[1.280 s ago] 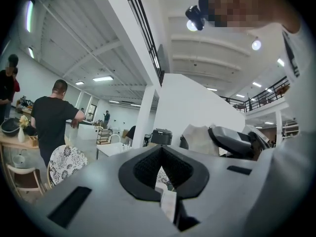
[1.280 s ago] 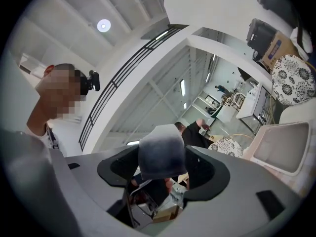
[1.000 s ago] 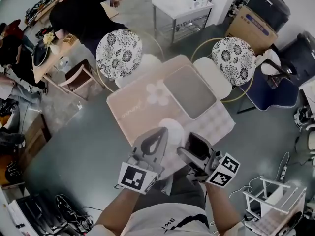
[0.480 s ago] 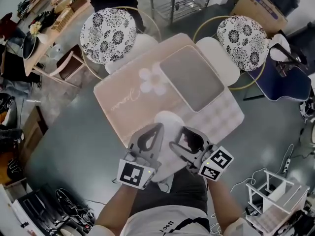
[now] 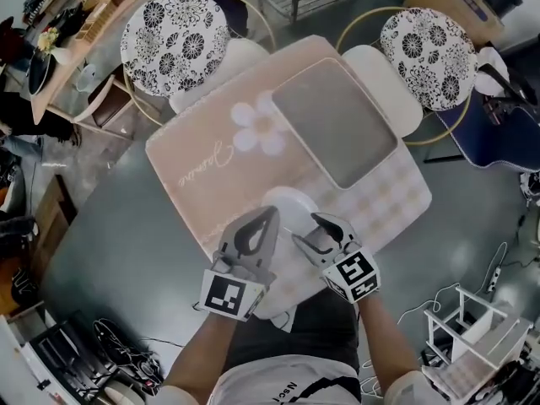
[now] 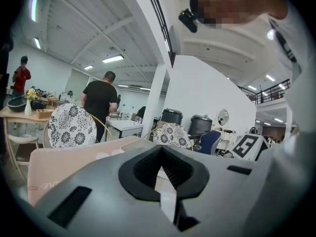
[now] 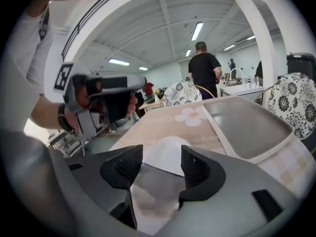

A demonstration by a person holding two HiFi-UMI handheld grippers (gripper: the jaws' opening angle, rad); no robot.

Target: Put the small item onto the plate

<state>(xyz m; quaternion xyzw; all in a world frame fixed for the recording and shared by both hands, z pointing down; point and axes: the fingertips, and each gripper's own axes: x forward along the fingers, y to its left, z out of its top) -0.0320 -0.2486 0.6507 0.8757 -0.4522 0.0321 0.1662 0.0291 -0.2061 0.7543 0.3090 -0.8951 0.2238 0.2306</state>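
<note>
A white plate point(image 5: 285, 202) lies on the pink tablecloth point(image 5: 211, 171) near the table's front edge; in the right gripper view the plate point(image 7: 170, 146) sits just beyond the jaws. My right gripper point(image 5: 317, 231) point(image 7: 161, 160) hovers at the plate's near right rim. Its jaws are closing and nothing is between them. My left gripper point(image 5: 272, 214) point(image 6: 160, 150) is at the plate's near left rim, its tips touching, with nothing seen in them. I cannot make out the small item in any view.
A grey rectangular tray point(image 5: 333, 125) point(image 7: 247, 122) lies on the cloth behind the plate. Two chairs with floral backs point(image 5: 175, 36) point(image 5: 434, 45) stand at the table's far side. A person in a black shirt point(image 7: 205, 68) stands well beyond the table.
Both grippers have moved forward over the table's near edge up to the plate. The right gripper has swung left and its jaws have narrowed.
</note>
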